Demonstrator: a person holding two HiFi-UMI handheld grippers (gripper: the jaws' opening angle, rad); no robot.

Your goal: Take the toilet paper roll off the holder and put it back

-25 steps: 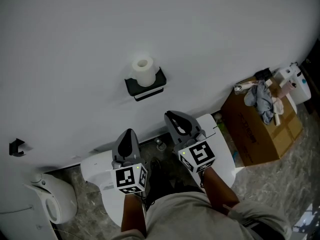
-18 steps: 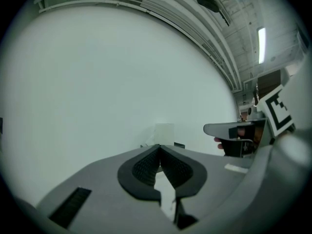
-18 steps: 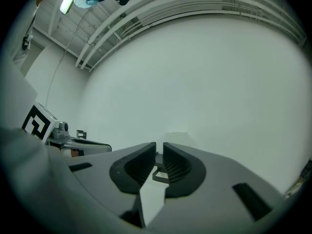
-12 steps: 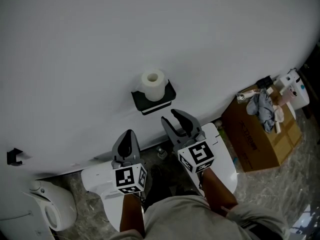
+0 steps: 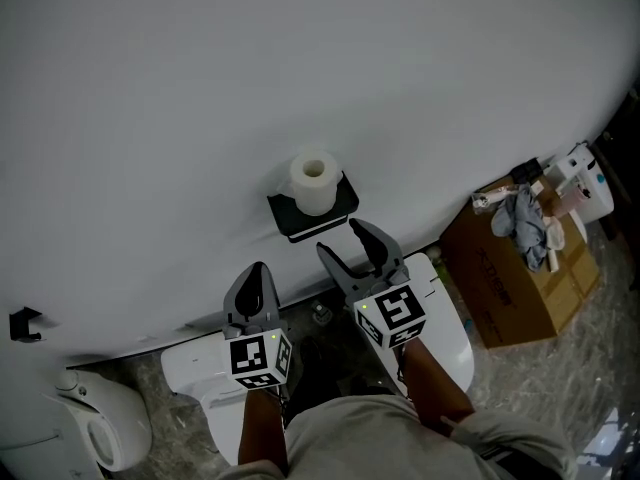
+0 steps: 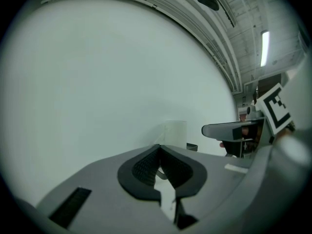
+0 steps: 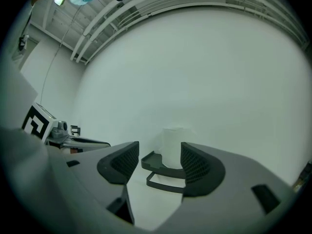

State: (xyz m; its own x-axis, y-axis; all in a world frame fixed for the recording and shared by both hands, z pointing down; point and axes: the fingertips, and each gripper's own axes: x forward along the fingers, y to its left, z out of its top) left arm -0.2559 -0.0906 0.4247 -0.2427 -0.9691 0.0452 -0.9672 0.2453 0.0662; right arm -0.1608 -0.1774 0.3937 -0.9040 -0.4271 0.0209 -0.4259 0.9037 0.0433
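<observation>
Right gripper view: my right gripper (image 7: 159, 152), jaws just opened wide and empty, faces the white toilet paper roll (image 7: 171, 143) upright on its black wall holder (image 7: 152, 163), where an off-centre approach could knock it off.

Mock bathroom set up in a big hall or lab. Bathroom cues: plain white wall (image 5: 300, 68) with a black holder (image 5: 313, 211) carrying a paper roll (image 5: 314, 180), white toilet (image 5: 447, 320) under it, marbled floor (image 5: 590, 343). Hall cues: the gripper views show a high ribbed ceiling (image 7: 122, 9) with a strip light (image 6: 264, 48) above the wall's top edge, and a cluttered cardboard box (image 5: 520, 278) stands beside the toilet.
</observation>
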